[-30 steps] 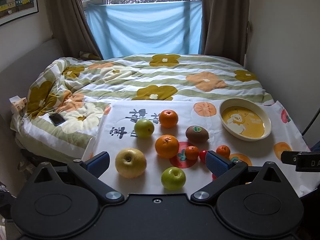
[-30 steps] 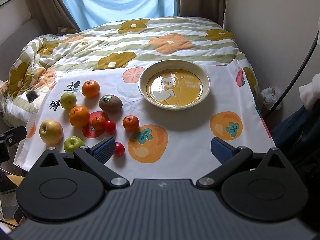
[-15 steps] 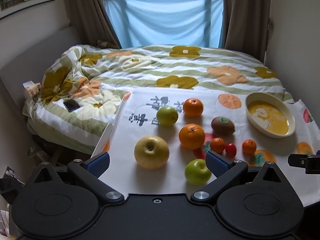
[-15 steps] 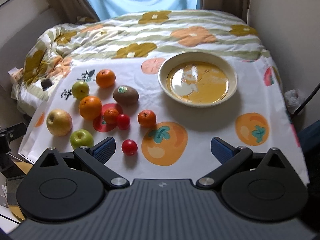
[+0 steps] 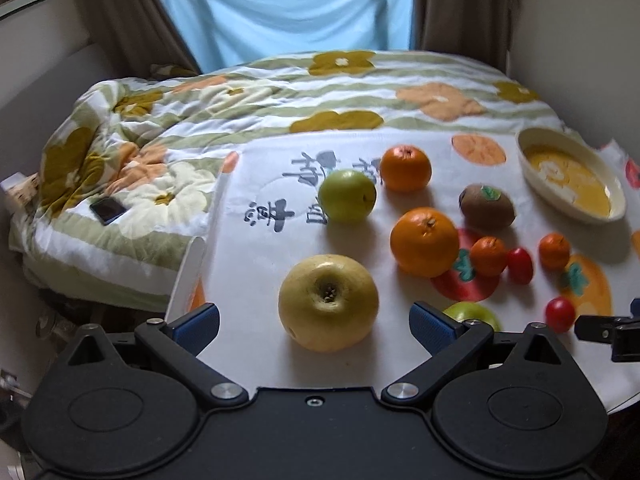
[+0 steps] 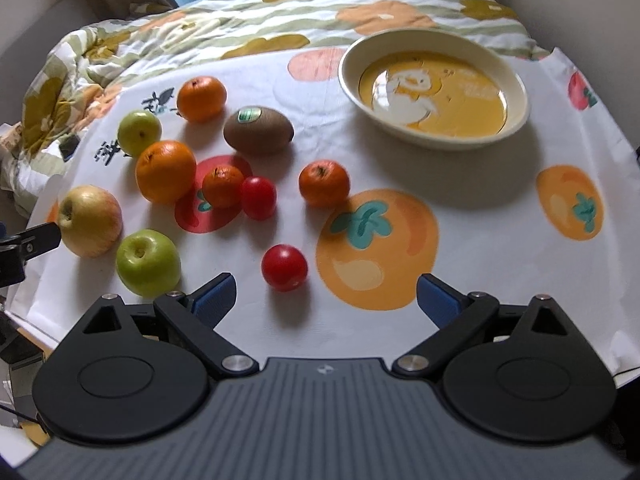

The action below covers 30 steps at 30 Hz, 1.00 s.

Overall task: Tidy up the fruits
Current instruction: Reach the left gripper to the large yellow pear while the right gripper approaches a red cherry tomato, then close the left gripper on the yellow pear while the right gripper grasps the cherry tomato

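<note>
My left gripper [image 5: 314, 320] hangs spread wide around the yellow apple [image 5: 328, 302] on the tablecloth [image 5: 256, 264] — my right gripper [image 6: 326, 294], equally agape, faces a red tomato [image 6: 284, 267].

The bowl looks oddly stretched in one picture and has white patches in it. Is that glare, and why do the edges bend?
Left wrist view: the fisheye lens squashes the bowl near the frame edge and curves the bed; the bright window behind washes out. Right wrist view: the white patch is partly a printed duck, partly window glare; the small orange looks slightly blurred.
</note>
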Each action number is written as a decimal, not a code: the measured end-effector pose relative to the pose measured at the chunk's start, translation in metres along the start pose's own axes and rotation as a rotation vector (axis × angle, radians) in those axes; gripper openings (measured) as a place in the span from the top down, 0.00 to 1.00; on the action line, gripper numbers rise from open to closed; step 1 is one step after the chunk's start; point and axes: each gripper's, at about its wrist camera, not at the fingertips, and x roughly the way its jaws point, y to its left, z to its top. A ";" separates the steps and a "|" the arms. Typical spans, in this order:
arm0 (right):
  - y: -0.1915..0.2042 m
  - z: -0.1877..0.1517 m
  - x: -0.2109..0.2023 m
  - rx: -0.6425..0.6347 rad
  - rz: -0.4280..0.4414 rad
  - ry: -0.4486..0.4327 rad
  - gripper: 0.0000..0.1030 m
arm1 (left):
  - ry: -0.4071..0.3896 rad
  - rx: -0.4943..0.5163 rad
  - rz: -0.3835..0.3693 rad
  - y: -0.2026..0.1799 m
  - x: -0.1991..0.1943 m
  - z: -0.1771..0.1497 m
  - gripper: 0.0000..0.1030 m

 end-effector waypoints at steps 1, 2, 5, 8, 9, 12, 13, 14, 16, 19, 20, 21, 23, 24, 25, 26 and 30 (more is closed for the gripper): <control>0.003 -0.001 0.003 0.006 -0.006 0.004 0.00 | 0.011 0.019 -0.008 0.000 0.007 -0.001 0.03; 0.005 -0.002 0.006 0.011 -0.011 0.008 0.00 | 0.017 0.034 -0.016 0.001 0.013 -0.001 0.04; 0.010 -0.004 0.014 0.033 -0.026 0.022 0.00 | 0.031 0.069 -0.035 0.002 0.026 -0.002 0.06; 0.015 -0.004 0.022 0.053 -0.031 0.042 0.05 | 0.045 0.104 -0.055 0.003 0.039 -0.001 0.13; 0.017 -0.005 0.024 0.060 -0.036 0.048 0.06 | 0.048 0.118 -0.063 0.002 0.043 0.000 0.15; 0.021 -0.005 0.028 0.080 -0.052 0.053 0.07 | 0.052 0.156 -0.086 0.000 0.052 0.002 0.17; 0.022 -0.005 0.029 0.084 -0.056 0.053 0.07 | 0.054 0.166 -0.094 0.000 0.056 0.003 0.17; 0.023 -0.005 0.030 0.088 -0.060 0.055 0.08 | 0.056 0.173 -0.100 -0.001 0.058 0.003 0.19; 0.024 -0.005 0.033 0.096 -0.070 0.058 0.12 | 0.065 0.185 -0.112 -0.001 0.064 0.005 0.22; 0.028 -0.003 0.034 0.098 -0.088 0.050 0.15 | 0.058 0.210 -0.114 -0.002 0.065 0.005 0.22; 0.029 -0.003 0.034 0.098 -0.091 0.048 0.16 | 0.055 0.218 -0.116 -0.003 0.065 0.005 0.22; 0.029 -0.002 0.034 0.100 -0.095 0.045 0.18 | 0.054 0.221 -0.119 -0.002 0.065 0.005 0.23; 0.031 -0.001 0.035 0.103 -0.097 0.041 0.21 | 0.054 0.218 -0.131 0.000 0.066 0.005 0.23; 0.031 -0.001 0.035 0.103 -0.099 0.038 0.24 | 0.055 0.217 -0.137 0.001 0.066 0.006 0.23; 0.032 0.000 0.035 0.103 -0.101 0.037 0.26 | 0.057 0.215 -0.142 0.002 0.066 0.007 0.23; 0.032 0.000 0.035 0.104 -0.102 0.035 0.26 | 0.058 0.213 -0.147 0.002 0.066 0.006 0.23; 0.034 0.000 0.035 0.109 -0.105 0.026 0.31 | 0.057 0.218 -0.156 0.003 0.066 0.006 0.23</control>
